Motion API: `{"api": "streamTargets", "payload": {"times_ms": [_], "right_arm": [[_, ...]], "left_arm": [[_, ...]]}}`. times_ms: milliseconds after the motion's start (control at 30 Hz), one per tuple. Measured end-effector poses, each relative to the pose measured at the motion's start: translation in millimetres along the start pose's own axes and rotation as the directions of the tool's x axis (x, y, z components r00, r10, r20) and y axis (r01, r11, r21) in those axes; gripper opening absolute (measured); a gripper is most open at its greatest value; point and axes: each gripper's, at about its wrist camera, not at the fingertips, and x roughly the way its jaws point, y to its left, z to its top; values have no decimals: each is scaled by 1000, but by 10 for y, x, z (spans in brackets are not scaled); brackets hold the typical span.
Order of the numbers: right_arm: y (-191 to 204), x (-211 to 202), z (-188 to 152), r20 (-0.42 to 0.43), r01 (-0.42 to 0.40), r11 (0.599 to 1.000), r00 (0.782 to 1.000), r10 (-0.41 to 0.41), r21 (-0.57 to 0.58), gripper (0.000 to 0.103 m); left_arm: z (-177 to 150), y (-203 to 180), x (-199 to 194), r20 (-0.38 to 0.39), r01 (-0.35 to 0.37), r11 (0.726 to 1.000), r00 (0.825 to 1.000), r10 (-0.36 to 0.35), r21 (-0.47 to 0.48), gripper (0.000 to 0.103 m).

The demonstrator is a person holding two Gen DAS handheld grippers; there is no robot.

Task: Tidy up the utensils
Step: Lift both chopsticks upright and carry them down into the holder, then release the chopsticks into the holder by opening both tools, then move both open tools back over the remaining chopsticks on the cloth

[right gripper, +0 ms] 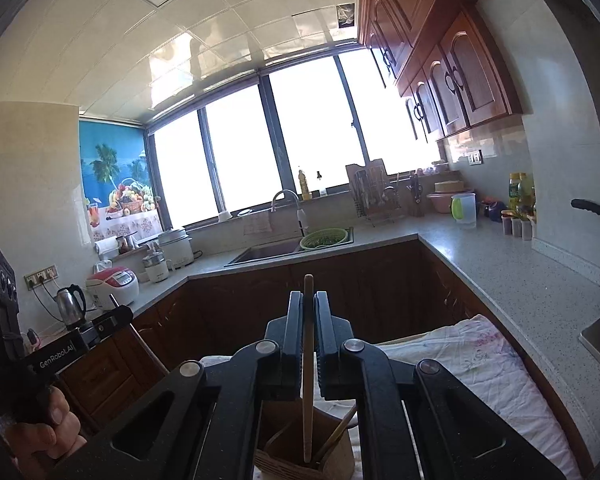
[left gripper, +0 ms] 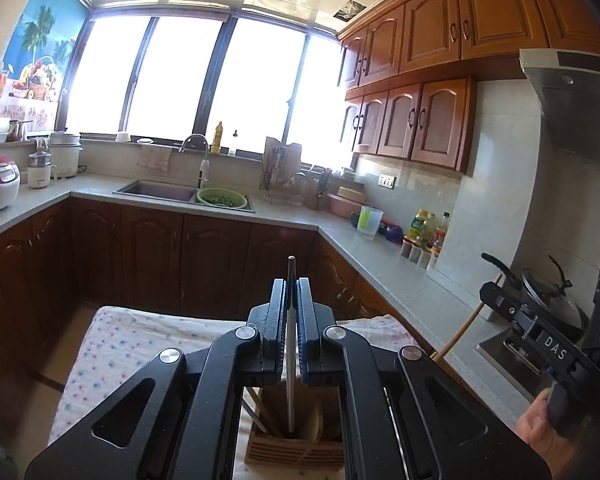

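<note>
Two grippers over a wooden utensil holder, each clamped on one upright utensil, in a kitchen.

A grey counter (left gripper: 384, 256) runs round the room; its sink (left gripper: 156, 192) holds a green colander (left gripper: 222, 198) of greens in the right-hand basin. Nearer stands a table under a dotted cloth (left gripper: 112, 344), and on it the slatted wooden utensil holder (left gripper: 296, 450), with a few wooden sticks and a pale spoon-like piece leaning inside. The left gripper (left gripper: 291, 312) has its jaws nearly together, pinching a thin metal utensil (left gripper: 291, 360) that stands upright, its lower end down in the holder. The right gripper (right gripper: 309, 320) is likewise almost fully closed, on a wooden stick (right gripper: 308, 380) whose lower end also reaches into the holder (right gripper: 300, 462). A hand (left gripper: 540, 428) grips the right gripper's handle.
</note>
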Motion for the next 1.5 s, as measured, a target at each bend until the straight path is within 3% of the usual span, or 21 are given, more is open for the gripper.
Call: {"api": "streamTargets", "payload": {"times_ms": [467,933,967,1033,1100,1233,1367,1500], "right_arm": [[-169,320,-618,-107,40,999,994,-37,26,5],[-239,395,-710,-160,57,997,986,-49,47,7],[-239,395,-710,-160,57,997,986,-49,47,9],[-247,397,-696,-167,52,997,985,-42,55,11],[-272,362,-684,-165,39,997,986,-27,73,18],[-278,251,-654,-139,22,996,990,-9,92,58],[-289,54,-599,-87,11,993,996,-1,116,90],[-332,-168,-585,-58,16,991,998,-8,131,96]], "left_arm": [[-726,133,476,-149,-33,999,989,27,-38,4],[-716,192,485,-166,-48,997,985,38,-55,4],[-710,196,481,-172,-46,997,984,35,-61,5],[-690,209,458,-182,-24,997,983,9,-78,18],[-676,197,393,-176,-15,997,984,1,-81,30],[-669,128,215,-153,-15,998,988,5,-65,52],[-682,117,41,-147,-8,997,989,-3,-77,60],[-733,151,-133,-147,-17,995,989,2,-99,70]]}}
